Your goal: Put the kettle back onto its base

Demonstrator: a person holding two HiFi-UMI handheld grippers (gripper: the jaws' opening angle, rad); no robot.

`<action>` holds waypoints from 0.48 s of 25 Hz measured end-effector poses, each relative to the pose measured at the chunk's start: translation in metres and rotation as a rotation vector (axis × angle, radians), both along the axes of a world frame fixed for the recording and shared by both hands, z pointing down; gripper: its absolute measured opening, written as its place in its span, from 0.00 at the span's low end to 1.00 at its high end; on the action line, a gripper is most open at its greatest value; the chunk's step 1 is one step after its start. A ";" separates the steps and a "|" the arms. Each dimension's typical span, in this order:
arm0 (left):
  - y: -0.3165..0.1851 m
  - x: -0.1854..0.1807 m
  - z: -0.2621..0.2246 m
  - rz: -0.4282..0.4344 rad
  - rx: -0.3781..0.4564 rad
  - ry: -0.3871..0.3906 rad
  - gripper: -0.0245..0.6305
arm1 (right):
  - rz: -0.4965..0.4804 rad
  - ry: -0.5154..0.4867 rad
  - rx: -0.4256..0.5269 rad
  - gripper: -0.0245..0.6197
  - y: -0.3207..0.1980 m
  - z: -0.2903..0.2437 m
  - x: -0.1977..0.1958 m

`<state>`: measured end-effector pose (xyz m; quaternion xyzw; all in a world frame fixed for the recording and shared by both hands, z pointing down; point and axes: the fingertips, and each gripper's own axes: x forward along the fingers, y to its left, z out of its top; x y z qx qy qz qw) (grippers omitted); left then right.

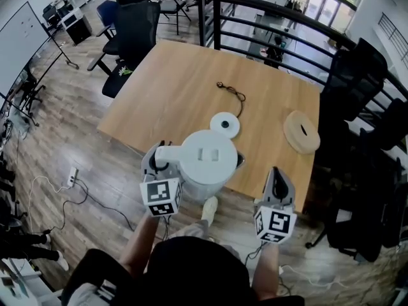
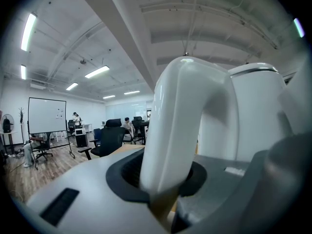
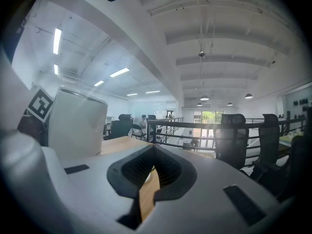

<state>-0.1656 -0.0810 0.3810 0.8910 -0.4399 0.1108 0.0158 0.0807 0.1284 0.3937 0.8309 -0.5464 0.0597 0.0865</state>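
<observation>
A white kettle (image 1: 208,162) hangs over the near edge of the wooden table (image 1: 172,88), its handle (image 2: 183,126) pointing left. My left gripper (image 1: 159,158) is shut on that handle, which fills the gap between the jaws in the left gripper view (image 2: 163,182). The round white base (image 1: 224,124) lies on the table just beyond the kettle, and its black cord (image 1: 233,94) runs further back. My right gripper (image 1: 278,176) floats to the kettle's right at the table edge, jaws together with nothing between them (image 3: 150,179). The kettle body (image 3: 78,123) shows at the left of the right gripper view.
A round wooden disc (image 1: 301,131) lies on the table's right side. Black office chairs (image 1: 134,24) stand behind the table at the left, and a black railing (image 1: 268,11) runs behind it. More chairs (image 1: 363,94) crowd the right. Cables and a power strip (image 1: 72,176) lie on the floor.
</observation>
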 end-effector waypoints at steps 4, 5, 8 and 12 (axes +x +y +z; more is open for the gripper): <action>-0.024 0.012 -0.001 -0.003 0.007 0.006 0.14 | 0.002 -0.001 0.003 0.04 -0.020 0.000 0.013; -0.030 0.015 0.000 -0.004 0.008 0.008 0.14 | 0.002 0.002 0.007 0.04 -0.025 0.000 0.016; -0.048 0.022 0.001 -0.004 0.010 0.014 0.14 | 0.000 0.013 0.026 0.04 -0.041 -0.002 0.023; -0.071 0.032 0.002 -0.008 0.021 0.019 0.14 | 0.011 0.017 0.007 0.04 -0.060 -0.003 0.035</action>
